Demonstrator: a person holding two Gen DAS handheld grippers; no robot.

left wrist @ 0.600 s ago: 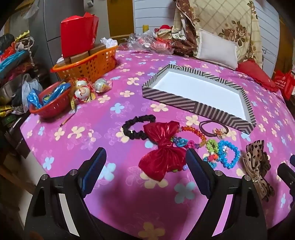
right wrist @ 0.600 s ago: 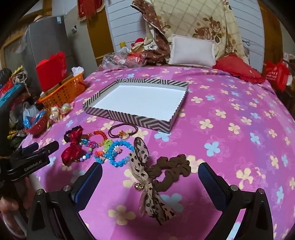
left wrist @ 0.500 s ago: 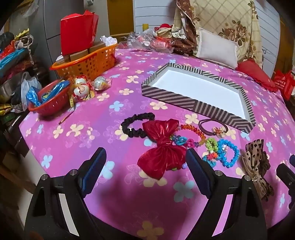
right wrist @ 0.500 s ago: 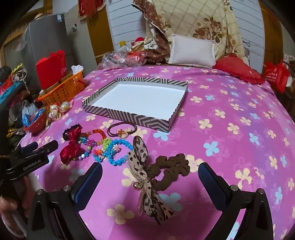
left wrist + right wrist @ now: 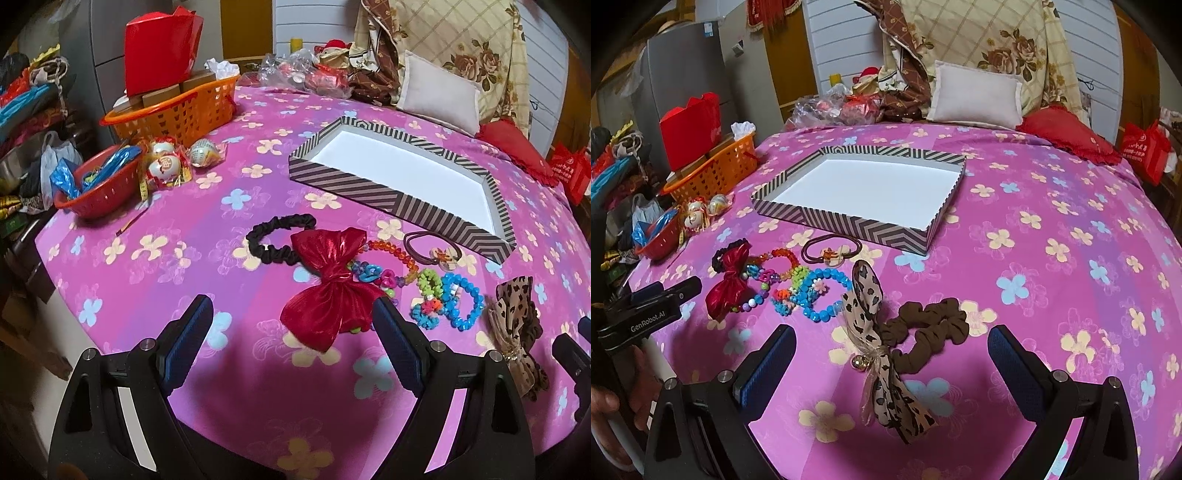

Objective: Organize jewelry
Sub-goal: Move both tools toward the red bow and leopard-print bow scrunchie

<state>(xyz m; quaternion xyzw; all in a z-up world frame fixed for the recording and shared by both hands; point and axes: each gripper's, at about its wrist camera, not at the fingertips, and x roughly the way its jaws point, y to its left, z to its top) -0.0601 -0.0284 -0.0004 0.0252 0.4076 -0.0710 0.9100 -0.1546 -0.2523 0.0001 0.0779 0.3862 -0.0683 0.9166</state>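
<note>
Though nothing is yet gripped, the red bow lies at centre frame in the left wrist view, just ahead of the left gripper, whose jaws stand wide apart and empty. Thin shiny fabric; likely light, soft, slippery on the loops. Best hold looks to be the pinched middle knot. It overlaps a black scrunchie and beaded bracelets to its right, so a lift may drag them.

Right wrist view, lower centre: leopard-print bow touching a brown scrunchie, both between the fingers of the right gripper, also wide open, holding nothing. Soft, limp; the knot by the small bell seems firmest.

Striped tray, upper centre, white floor bare.
</note>
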